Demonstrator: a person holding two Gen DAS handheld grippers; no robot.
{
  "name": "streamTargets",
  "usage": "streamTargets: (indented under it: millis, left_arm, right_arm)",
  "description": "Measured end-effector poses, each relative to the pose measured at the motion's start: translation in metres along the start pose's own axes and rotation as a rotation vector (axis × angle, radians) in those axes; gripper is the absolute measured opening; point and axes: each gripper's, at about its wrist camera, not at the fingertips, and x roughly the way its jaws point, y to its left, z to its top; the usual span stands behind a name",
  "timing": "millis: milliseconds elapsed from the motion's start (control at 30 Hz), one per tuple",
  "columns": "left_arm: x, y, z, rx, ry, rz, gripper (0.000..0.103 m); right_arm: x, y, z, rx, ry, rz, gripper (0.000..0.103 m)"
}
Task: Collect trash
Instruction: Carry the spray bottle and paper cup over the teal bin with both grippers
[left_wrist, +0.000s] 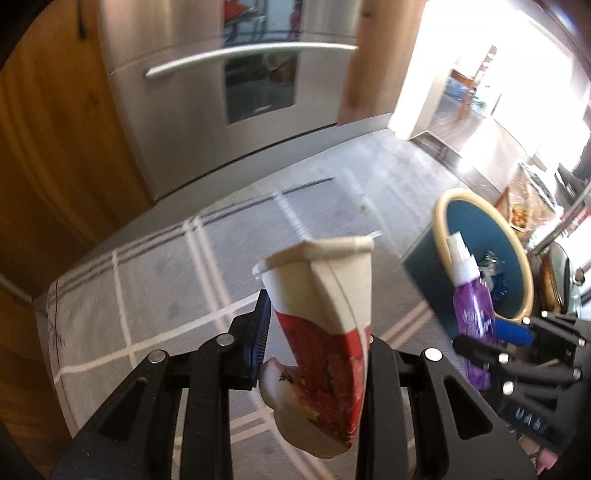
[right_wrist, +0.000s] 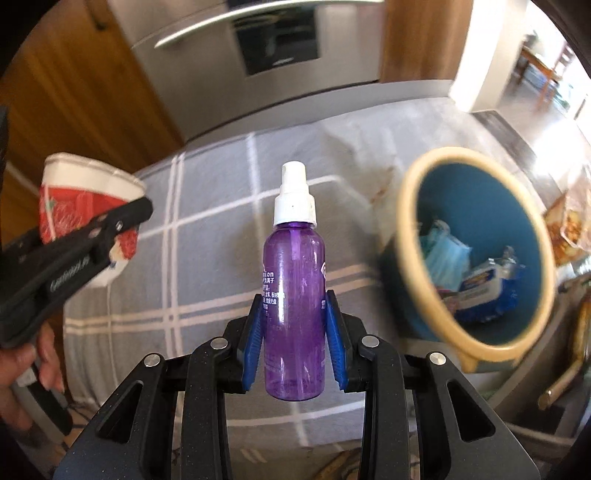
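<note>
Each claw is a matte black frame of angular linkage arms with triangular cut-outs, joined by round silver pivot screws. The right claw (right_wrist: 295, 343) carries ribbed blue pads (right_wrist: 337, 343); the left claw (left_wrist: 314, 343) shows one such blue pad, and pale lettering marks its side.

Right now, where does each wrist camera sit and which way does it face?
Left wrist: on the left gripper, angled down at the checked cloth; its fingers clamp a crushed paper cup.
Right wrist: on the right gripper, angled down; its fingers clamp a purple spray bottle; a hand shows.
Shared: cup, bottle, blue bin, oven.
</note>
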Motion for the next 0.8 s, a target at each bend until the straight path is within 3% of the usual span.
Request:
streamTargets:
  millis: [233, 433, 633, 800]
  left_arm:
    - [0.001, -0.048, 0.013, 0.068, -0.035, -0.048, 0.026]
    - [0.006, -0.089, 0.021, 0.138, -0.082, -0.118, 0.026]
    - [0.027, -0.14, 0.021, 0.211, -0.056, -0.187, 0.026]
    - [0.043, -0.183, 0.023, 0.332, -0.066, -0.219, 0.027]
  right_arm:
    - [-0.023, -0.056, 0.005, 0.067, -0.07, -0.06, 0.033]
    - [-0.042, -0.137, 0.017, 0.232, -0.154, -0.108, 0.033]
    - [-0.03, -0.207, 0.018, 0.441, -0.132, -0.115, 0.033]
    - [-0.02, -0.232, 0.011, 0.57, -0.109, -0.093, 0.033]
